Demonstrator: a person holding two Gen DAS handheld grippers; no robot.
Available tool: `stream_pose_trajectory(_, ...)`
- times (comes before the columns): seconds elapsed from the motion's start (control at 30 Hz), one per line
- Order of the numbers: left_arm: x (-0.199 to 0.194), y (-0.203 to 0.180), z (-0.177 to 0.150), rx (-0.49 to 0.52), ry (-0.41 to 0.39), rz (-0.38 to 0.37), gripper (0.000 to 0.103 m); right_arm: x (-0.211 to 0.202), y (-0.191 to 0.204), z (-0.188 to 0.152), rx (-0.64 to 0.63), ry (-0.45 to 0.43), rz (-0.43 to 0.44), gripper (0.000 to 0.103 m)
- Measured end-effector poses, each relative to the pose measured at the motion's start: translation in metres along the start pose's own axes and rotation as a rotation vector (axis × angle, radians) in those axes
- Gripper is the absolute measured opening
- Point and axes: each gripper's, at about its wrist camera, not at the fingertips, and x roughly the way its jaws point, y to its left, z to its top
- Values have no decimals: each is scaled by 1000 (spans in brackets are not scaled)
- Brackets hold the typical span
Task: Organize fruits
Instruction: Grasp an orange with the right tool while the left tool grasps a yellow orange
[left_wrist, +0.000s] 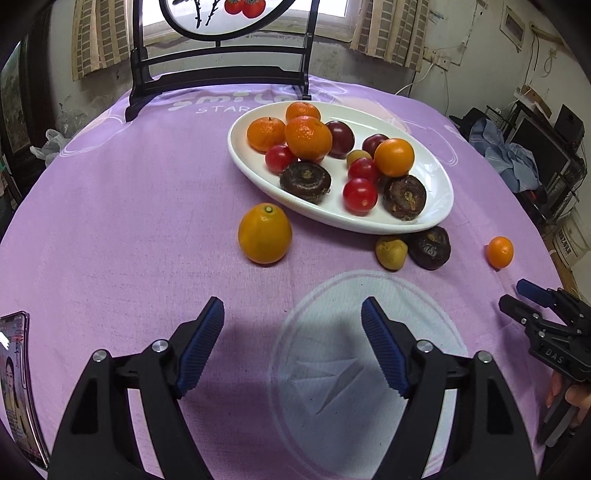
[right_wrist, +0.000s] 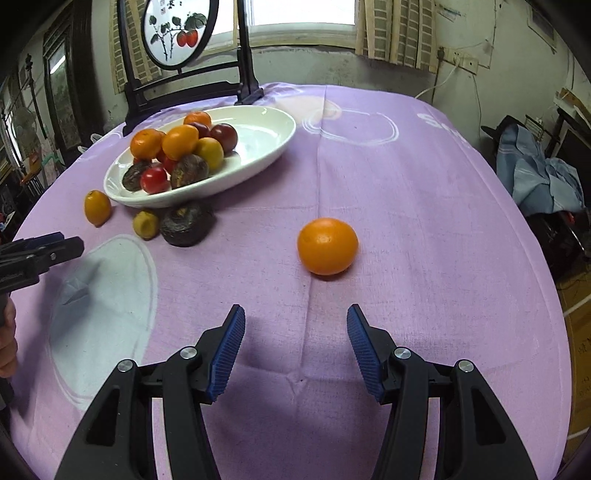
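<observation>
A plate (left_wrist: 436, 218) of fruit sits on the table (left_wrist: 129, 221), before a framed stand (left_wrist: 221, 70). Against its near rim lie a small fruit (left_wrist: 391, 253) and a water chestnut (left_wrist: 430, 247); a kumquat (left_wrist: 265, 233) lies to their left, an orange (right_wrist: 327, 245) well to their right. A phone (left_wrist: 16, 387) lies at the table's left edge.

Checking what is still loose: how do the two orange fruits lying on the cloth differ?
The oval orange lies close to the plate, ahead of the left gripper; the round orange lies far from it, ahead of the right gripper. Both rest untouched on the cloth, off the plate.
</observation>
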Motion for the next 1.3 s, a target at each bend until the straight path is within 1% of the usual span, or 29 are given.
stream_pose_trajectory(0.1, 2, 2, 0, -3, 3, -3, 75, 8, -1, 3, 8, 10, -16, 58)
stream_pose_trajectory(0.4, 6, 5, 0, -12, 11, -11, 75, 31, -5, 27, 48, 15, -70, 58)
stream_pose_trajectory(0.5, 7, 7, 0, -17, 15, -12, 75, 35, -3, 33, 50, 12, -95, 53)
stream_pose_trajectory(0.53, 8, 8, 0, -18, 16, -12, 75, 36, -4, 34, 54, 9, -108, 48)
stream_pose_trajectory(0.57, 9, 8, 0, -20, 17, -11, 75, 36, -4, 35, 56, 7, -117, 40)
stream_pose_trajectory(0.6, 9, 9, 0, -22, 18, -11, 75, 35, -5, 36, 52, 3, -133, 40)
stream_pose_trajectory(0.73, 10, 11, 0, -31, 19, -6, 75, 33, -4, 35, 53, 3, -133, 40)
stream_pose_trajectory(0.83, 10, 12, 1, -36, 21, 1, 75, 26, 2, 33, 41, 3, -89, 40)
stream_pose_trajectory(1.07, 13, 16, 11, -52, 30, 33, 75, -2, 32, 24, -32, -42, 31, 40)
stream_pose_trajectory(1.2, 21, 15, 20, -39, 28, 72, 75, -9, 44, 18, -68, -50, 79, 40)
stream_pose_trajectory(1.27, 27, 13, 24, -37, 33, 80, 72, -11, 47, 15, -78, -52, 94, 40)
stream_pose_trajectory(1.3, 30, 13, 27, -35, 37, 84, 69, -12, 49, 15, -81, -54, 99, 40)
